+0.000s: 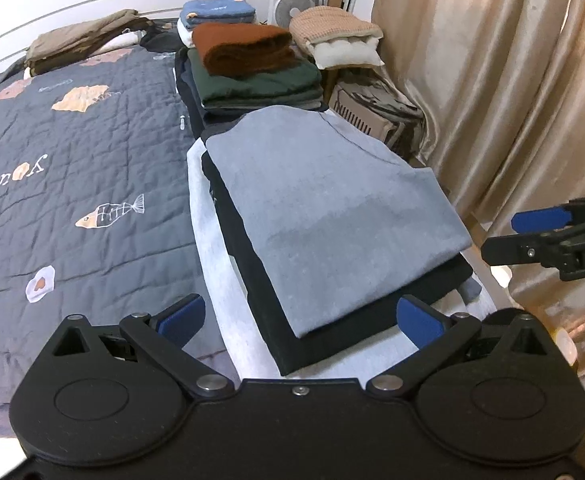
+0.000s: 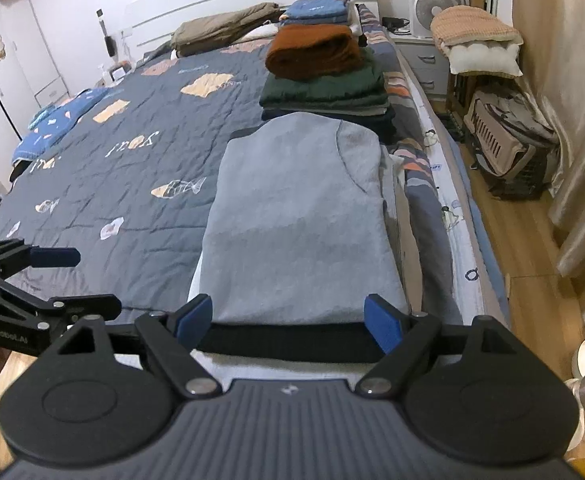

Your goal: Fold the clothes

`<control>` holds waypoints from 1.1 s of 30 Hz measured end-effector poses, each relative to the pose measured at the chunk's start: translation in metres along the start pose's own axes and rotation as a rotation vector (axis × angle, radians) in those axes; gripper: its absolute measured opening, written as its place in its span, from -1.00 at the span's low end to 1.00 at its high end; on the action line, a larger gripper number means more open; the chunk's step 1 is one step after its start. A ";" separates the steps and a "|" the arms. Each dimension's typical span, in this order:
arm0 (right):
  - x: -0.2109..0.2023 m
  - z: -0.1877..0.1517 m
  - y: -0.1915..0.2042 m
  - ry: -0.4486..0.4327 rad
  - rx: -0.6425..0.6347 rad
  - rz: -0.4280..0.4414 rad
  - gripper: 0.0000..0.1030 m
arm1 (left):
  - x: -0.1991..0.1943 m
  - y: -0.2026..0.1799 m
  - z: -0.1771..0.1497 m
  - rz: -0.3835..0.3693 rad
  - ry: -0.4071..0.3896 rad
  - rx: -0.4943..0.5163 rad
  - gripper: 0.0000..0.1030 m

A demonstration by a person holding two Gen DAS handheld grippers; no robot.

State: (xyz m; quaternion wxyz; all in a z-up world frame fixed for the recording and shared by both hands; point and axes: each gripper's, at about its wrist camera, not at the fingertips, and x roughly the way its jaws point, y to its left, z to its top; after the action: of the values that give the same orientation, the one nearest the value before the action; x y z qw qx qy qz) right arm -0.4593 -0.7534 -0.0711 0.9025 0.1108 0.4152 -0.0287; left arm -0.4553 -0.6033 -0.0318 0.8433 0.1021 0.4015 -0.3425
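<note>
A folded grey garment (image 1: 332, 216) (image 2: 304, 224) lies on top of a folded black garment (image 1: 324, 340) (image 2: 288, 344), which rests on a white one (image 1: 212, 232) at the bed's right side. My left gripper (image 1: 300, 320) is open and empty, just in front of this stack. My right gripper (image 2: 290, 320) is open and empty at the stack's near edge. The right gripper also shows at the right of the left wrist view (image 1: 548, 236), and the left gripper at the left of the right wrist view (image 2: 32, 280).
Behind it stands a pile of folded clothes, rust brown (image 1: 244, 48) (image 2: 316, 52) on dark green (image 1: 260, 84) (image 2: 324, 88), with blue ones (image 1: 216, 10) further back. The quilted bed (image 1: 72, 152) spreads left. Curtains (image 1: 512, 80), a pet crate (image 2: 508, 140) and a fan (image 2: 428, 4) are on the right.
</note>
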 end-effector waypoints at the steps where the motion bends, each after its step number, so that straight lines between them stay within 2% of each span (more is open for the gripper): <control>1: -0.002 -0.001 0.001 0.003 -0.003 -0.002 0.60 | -0.002 0.000 -0.001 -0.001 0.001 0.002 1.00; 12: -0.015 0.002 0.010 -0.006 -0.016 -0.001 0.60 | -0.017 -0.011 -0.002 0.005 0.003 0.052 1.00; 33: -0.016 -0.001 0.017 0.004 -0.030 -0.004 0.60 | -0.022 -0.013 0.000 0.041 -0.010 0.062 1.00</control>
State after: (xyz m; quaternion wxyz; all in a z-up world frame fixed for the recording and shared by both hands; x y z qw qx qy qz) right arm -0.4683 -0.7372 -0.0564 0.9031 0.0965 0.4177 -0.0243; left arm -0.4731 -0.6019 -0.0143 0.8487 0.1346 0.3841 -0.3379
